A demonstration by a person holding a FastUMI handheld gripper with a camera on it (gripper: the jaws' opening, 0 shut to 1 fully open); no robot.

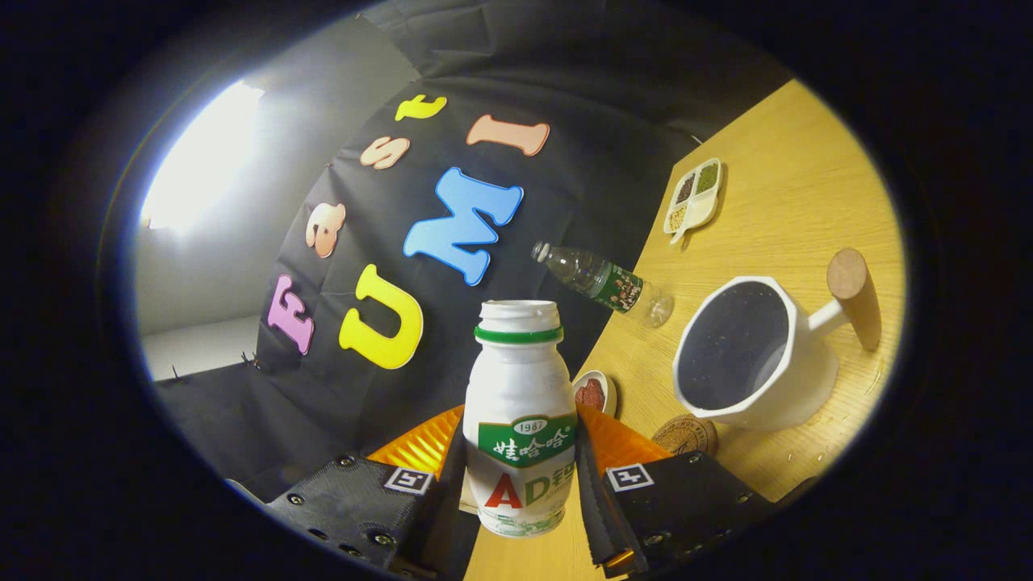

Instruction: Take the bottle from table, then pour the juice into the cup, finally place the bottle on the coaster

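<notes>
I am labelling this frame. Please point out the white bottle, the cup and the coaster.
white bottle (520,387): gripper view, its body, held between the fingers.
cup (795,399): gripper view, its white outer wall.
coaster (686,436): gripper view, its round top, beside the cup.

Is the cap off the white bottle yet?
Off: the white bottle, clamped between the hand-held gripper fingers, shows a bare open mouth above its green neck ring.

This is a staged recording booth, not a lived-in room. A black cloth wall (613,105) hangs as a backdrop behind a pale wooden table (807,186), with a plain grey wall (323,97) and a bright light panel (202,153) to the left. Household props sit on the table: a white divided dish with 4 compartments of grains (694,198) and a clear plastic water bottle (601,282).
</notes>
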